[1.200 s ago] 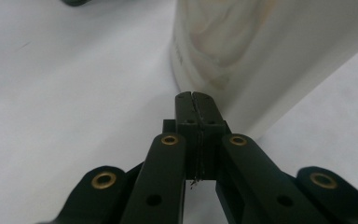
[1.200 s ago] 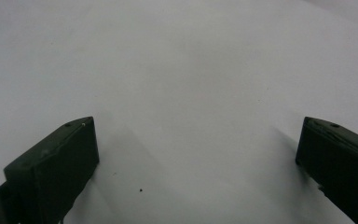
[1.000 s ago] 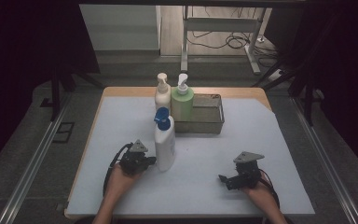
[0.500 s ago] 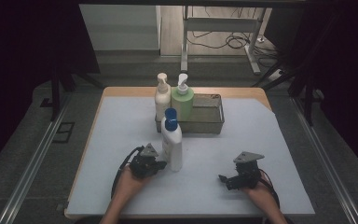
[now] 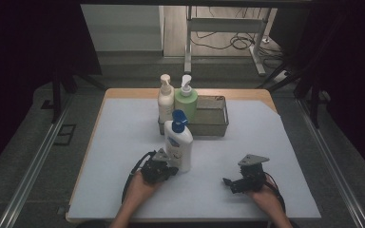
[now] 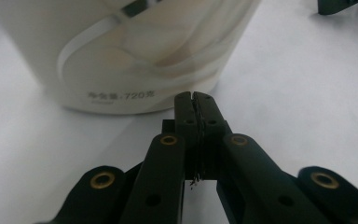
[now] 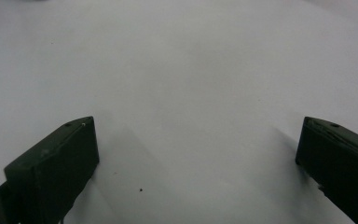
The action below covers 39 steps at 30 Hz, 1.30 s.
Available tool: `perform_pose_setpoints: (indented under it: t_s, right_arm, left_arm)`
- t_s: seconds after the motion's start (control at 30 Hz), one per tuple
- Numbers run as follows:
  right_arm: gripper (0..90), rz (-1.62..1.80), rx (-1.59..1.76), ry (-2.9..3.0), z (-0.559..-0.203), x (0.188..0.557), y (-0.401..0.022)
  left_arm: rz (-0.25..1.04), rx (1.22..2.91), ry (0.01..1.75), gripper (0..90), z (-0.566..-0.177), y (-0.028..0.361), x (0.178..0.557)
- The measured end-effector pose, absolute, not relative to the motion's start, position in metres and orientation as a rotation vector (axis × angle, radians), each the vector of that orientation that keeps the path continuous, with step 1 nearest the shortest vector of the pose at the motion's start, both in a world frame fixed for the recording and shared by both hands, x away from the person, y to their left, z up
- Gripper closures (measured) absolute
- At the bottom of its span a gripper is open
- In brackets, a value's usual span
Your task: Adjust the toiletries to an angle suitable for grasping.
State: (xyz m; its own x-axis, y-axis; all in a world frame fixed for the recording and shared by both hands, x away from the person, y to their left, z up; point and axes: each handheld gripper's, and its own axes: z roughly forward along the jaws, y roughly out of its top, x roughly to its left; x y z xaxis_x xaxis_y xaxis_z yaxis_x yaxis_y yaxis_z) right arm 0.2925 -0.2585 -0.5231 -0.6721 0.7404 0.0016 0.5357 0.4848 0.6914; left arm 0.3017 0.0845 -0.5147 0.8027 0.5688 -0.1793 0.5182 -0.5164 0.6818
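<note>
Upright mid-table, tall white bottle: likely heavy, stiff, slick and tippy, best gripped at the waist; wire basket and two pump bottles close behind; left claw shut empty, nudging the base; right claw agape, empty.

White bottle: glossy smooth plastic. Basket: metal mesh. Table: matt white sheet.

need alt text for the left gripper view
The left claw, its two black jaws shut together with nothing between them, points at the base of a white bottle standing on a white table. Its tips lie just short of the bottle's lower edge.
</note>
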Motion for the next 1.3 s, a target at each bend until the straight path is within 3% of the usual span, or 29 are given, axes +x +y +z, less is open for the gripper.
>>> perform_pose_setpoints:
  t_s: [0.37, 0.7, 1.3]
  right_arm:
    - [0.0, 0.963, 1.090, 2.451, -0.522, 0.293, -0.258]
    - [2.4, 0.975, 1.078, 2.478, -0.517, 0.293, -0.258]
    - [0.0, 1.040, 0.938, 2.494, -0.491, 0.284, -0.241]
  left_arm:
    - [0.113, 2.199, 0.819, 81.8, -0.506, 0.093, 0.296]
    - [0.197, 2.177, 0.869, 55.5, -0.500, 0.114, 0.276]
    - [0.291, 2.182, 1.025, 19.2, -0.515, 0.144, 0.252]
